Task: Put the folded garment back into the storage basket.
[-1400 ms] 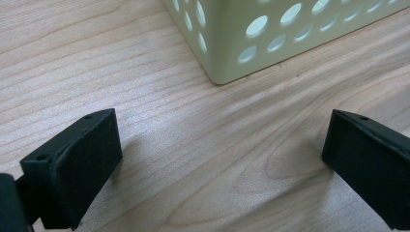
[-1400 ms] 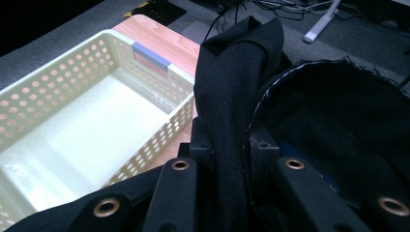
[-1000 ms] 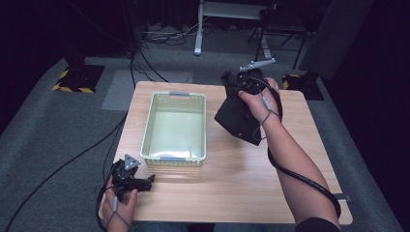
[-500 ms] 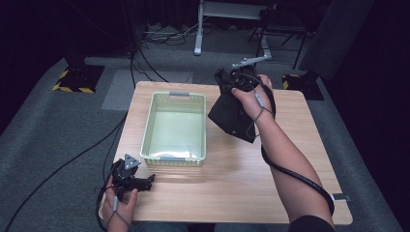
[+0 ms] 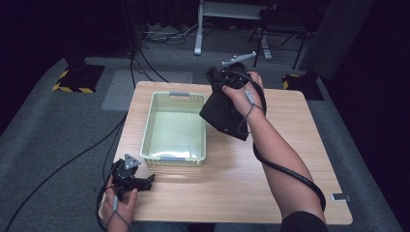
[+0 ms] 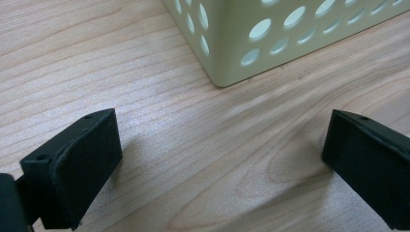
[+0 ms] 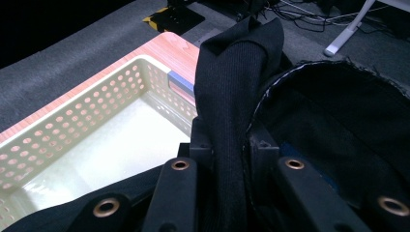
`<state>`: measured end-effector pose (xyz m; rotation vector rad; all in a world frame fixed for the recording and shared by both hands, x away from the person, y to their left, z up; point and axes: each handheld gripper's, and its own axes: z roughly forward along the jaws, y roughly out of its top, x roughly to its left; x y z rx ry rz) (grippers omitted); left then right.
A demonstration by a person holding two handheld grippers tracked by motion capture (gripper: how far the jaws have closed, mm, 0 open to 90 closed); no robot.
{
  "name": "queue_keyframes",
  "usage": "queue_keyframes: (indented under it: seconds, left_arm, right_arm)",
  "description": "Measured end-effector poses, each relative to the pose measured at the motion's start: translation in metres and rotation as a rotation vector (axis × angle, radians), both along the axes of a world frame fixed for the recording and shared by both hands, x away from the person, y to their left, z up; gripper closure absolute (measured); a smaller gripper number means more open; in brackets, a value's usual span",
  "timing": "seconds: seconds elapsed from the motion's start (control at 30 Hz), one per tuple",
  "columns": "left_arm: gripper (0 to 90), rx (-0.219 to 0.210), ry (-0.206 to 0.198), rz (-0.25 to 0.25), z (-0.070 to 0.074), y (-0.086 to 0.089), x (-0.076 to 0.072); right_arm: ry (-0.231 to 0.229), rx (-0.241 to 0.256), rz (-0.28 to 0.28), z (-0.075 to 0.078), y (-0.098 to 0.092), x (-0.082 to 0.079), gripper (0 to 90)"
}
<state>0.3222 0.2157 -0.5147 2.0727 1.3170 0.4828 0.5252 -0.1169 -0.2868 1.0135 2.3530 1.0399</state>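
Since my right claw (image 5: 231,79) is clenched on the black garment (image 5: 223,112) and holding it up off the table, what matters now is where the basket (image 5: 175,128) sits relative to it. Up top in the high view the cloth dangles center frame, right alongside the basket's right rim, lower corner hanging just outside that edge. So the basket lies left of the cloth, its long axis running top to bottom in the frame. In the right gripper view the basket (image 7: 92,121) opens at lower left, with the fabric (image 7: 232,96) bunched between my jaws. My left claw (image 5: 145,182) is released, parked at lower left by the basket's near corner (image 6: 232,43), holding nothing. I reckon a short shift left puts it over.
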Motion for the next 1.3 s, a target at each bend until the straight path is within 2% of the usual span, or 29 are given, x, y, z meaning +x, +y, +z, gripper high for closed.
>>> queue_keyframes:
  seconds: [0.57, 1.3]
  left_arm:
    - [0.4, 0.0, 0.003, -0.002, 0.0, 0.0, 0.0]
    - [0.4, 0.001, 0.002, 0.0, 0.0, 0.0, 0.0]
  right_arm:
    - [0.017, 0.007, 0.026, -0.001, 0.031, 0.007, 77.3]
    - [0.032, 0.006, 0.062, 0.006, 0.079, 0.009, 77.2]
